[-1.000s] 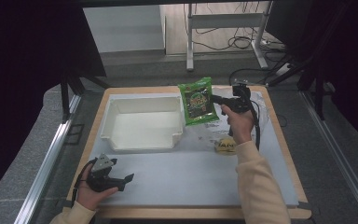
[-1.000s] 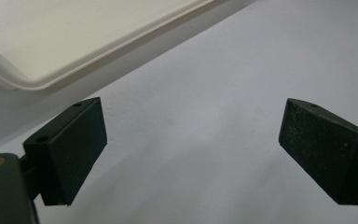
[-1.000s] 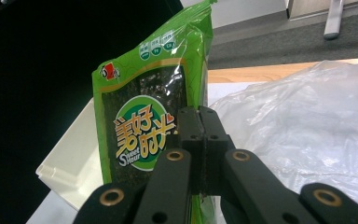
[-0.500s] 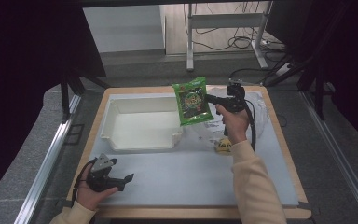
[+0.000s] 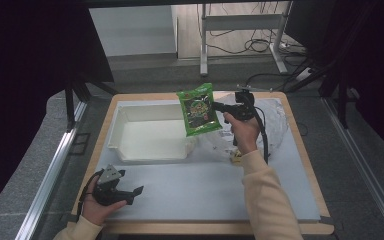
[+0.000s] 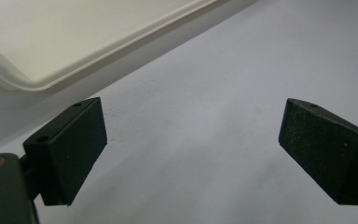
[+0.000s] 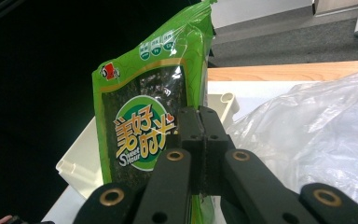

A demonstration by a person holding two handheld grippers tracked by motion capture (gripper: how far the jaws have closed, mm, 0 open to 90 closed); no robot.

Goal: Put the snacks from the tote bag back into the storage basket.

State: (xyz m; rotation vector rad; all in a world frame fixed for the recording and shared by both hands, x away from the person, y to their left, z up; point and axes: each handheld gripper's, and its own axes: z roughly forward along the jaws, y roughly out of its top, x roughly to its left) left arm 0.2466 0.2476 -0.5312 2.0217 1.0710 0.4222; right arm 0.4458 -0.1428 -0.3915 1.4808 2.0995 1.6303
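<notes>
Right tongs (image 5: pixel 219 106): clamped on green seaweed packet (image 5: pixel 198 109), edge-gripped so it hangs over white tray (image 5: pixel 130 150) | Left tongs (image 5: pixel 130 192): open, empty, parked on desk (image 5: pixel 190 190), tray ahead.

White tray (image 5: pixel 130 112) on the grey mat (image 5: pixel 195 192), crumpled clear plastic bag (image 5: pixel 275 117) beside it

Cream-yellow long sleeve on the right forearm (image 5: pixel 267 200), cuff of the same cloth at the left wrist. Matte black left tongs (image 5: pixel 139 190), grey three-cornered plate on top, blocky square pads, brass-ringed pivots. Black right tongs (image 5: pixel 217 106), brass rivets along linkage arms, black cable trailing.
</notes>
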